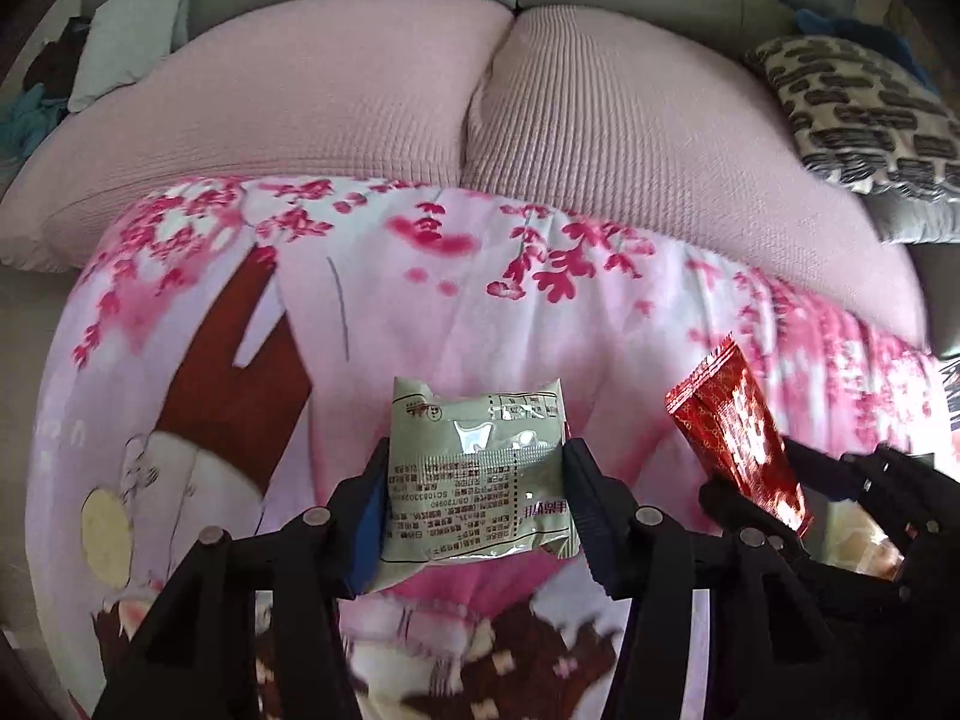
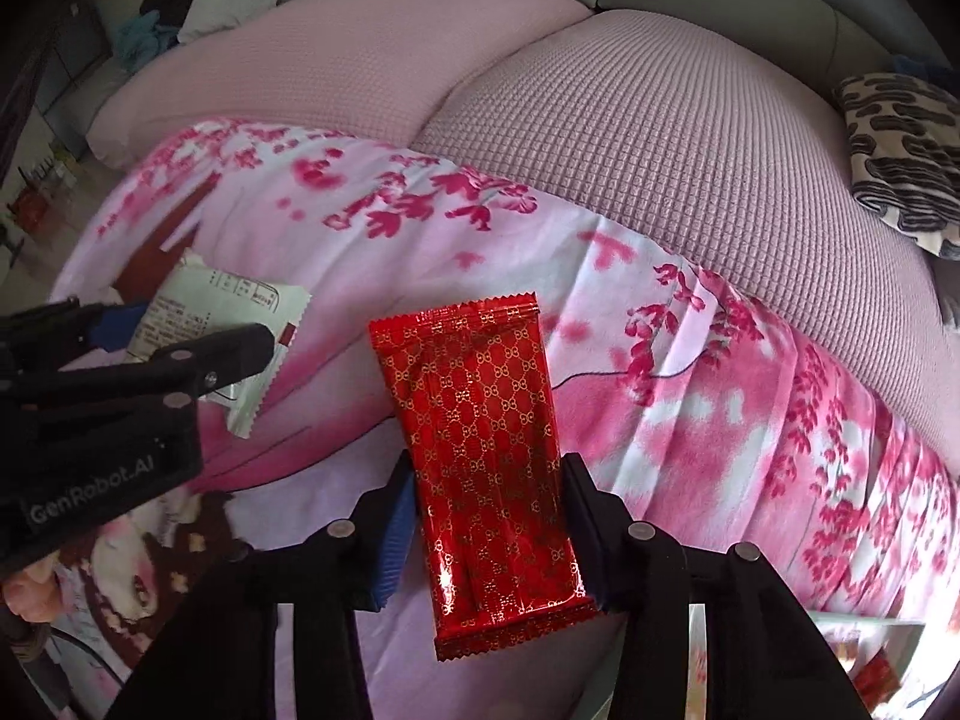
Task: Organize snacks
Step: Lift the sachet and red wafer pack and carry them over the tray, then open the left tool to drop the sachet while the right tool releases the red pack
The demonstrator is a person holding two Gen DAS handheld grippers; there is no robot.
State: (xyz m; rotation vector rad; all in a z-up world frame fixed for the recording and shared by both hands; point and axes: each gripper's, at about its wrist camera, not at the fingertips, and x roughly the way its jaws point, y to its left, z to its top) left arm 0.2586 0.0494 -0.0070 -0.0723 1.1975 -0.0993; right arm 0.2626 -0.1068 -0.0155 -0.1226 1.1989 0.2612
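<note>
We hold both snacks above the flowered cloth (image 2: 312, 222): left claw (image 1: 477, 501) clamped on the pale green packet (image 1: 480, 468), right claw (image 2: 489, 516) clamped on the red packet (image 2: 486, 468), long axis along the fingers, approx. side by side.

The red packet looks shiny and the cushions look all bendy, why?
Right wrist view: light glints off the glossy red packet, clamped in the right gripper; the fisheye lens bows the pink cushions. Left wrist view: glare whitens the pale green packet in the left gripper, and the bottom edge is blurred.
</note>
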